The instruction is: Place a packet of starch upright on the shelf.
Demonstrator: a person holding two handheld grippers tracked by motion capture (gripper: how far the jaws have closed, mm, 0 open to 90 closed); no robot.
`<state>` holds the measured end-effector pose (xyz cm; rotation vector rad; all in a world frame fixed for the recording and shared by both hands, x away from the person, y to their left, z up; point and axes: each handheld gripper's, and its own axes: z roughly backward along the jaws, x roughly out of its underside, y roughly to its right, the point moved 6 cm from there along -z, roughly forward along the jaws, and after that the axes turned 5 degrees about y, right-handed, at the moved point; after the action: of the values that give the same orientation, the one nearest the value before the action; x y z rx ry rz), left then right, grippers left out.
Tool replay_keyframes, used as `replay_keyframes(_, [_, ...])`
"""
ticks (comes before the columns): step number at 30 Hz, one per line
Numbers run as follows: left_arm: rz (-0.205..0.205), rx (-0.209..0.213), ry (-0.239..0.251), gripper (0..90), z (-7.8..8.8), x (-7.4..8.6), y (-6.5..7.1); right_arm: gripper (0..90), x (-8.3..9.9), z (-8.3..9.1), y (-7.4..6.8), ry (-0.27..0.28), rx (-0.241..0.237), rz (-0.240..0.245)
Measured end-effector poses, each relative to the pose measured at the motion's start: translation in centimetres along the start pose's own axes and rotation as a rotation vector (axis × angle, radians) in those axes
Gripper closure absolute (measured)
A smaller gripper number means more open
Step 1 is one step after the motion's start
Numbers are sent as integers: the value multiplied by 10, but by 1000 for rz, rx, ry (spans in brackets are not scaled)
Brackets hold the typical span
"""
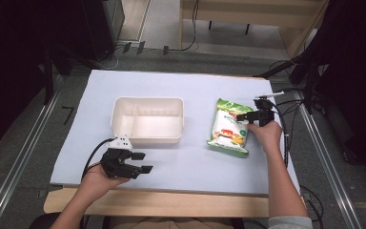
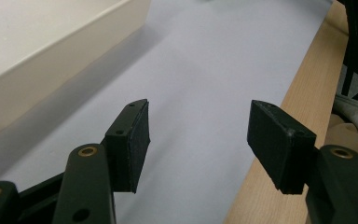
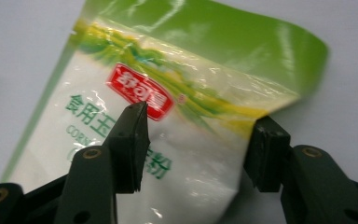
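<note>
tabletop: white sheet, carrying everything
box: cream, divided, nothing in it yet
bag: flat on the sheet right of the box, not yet lifted
right gripper: jaws apart, straddling the bag's edge, no pinch so far
left gripper: jaws apart, idle near the front edge
print: red logo, green Chinese characters, "COR…"

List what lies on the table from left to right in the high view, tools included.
Left tool → white divided container → green and white food bag → right tool, at the bag's right edge with its jaws spread over it.
</note>
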<state>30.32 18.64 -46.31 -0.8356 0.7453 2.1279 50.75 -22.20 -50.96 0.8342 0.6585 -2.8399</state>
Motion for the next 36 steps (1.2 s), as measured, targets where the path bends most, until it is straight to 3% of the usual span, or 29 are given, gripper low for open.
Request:
replay_keyframes(7, [4, -2, 1, 398, 0, 0, 0, 609, -1, -11, -19, 13, -14, 46])
replay_keyframes(11, [-5, -5, -7, 399, 0, 1, 0, 726, 0, -14, -21, 31, 5, 79])
replay_keyframes(16, [-3, -2, -14, 399, -1, 1, -1, 884, -1, -13, -25, 32, -30, 105])
replay_keyframes(27, [8, 5, -17, 394, -1, 1, -5, 895, -4, -5, -33, 43, -23, 117])
replay_keyframes(36, [9, 6, -16, 393, -1, 1, -6, 895, -12, 25, -43, 101, -59, 132])
